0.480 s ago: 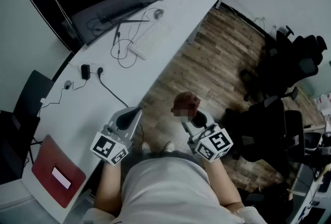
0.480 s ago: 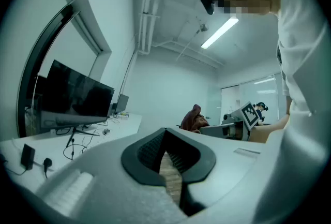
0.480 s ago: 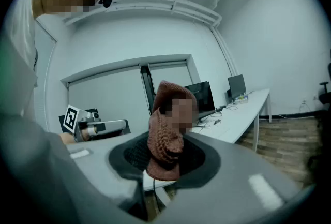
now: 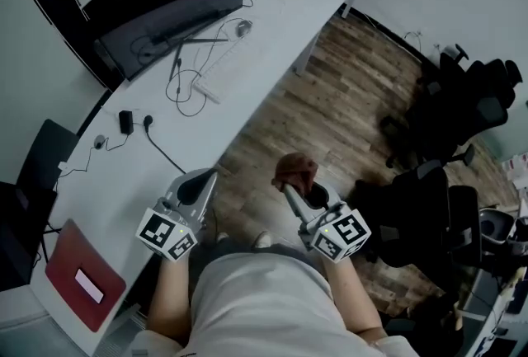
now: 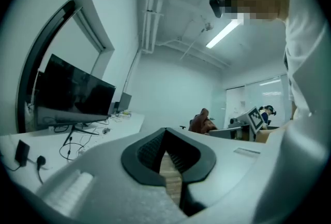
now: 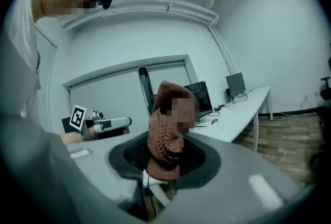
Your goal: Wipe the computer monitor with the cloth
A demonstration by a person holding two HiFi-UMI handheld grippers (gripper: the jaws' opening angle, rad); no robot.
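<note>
Pinching the cloth (image 6: 164, 140): right gripper (image 4: 290, 185) jaws are clamped on its lower folds, the rest bunched above the tips. Looks like a soft, light, floppy knit that won't slip; I'd grab it mid-bunch so a pad sticks out. Left gripper (image 4: 203, 179) jaws pressed together, nothing in them. Monitor (image 4: 177, 13) is upper left in the head view, on the desk (image 4: 285, 21), well apart from the cloth at lower centre

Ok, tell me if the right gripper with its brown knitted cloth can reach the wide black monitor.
Probably not: the right gripper and cloth hang over wooden floor, far from the monitor; nothing blocks the way.
</note>
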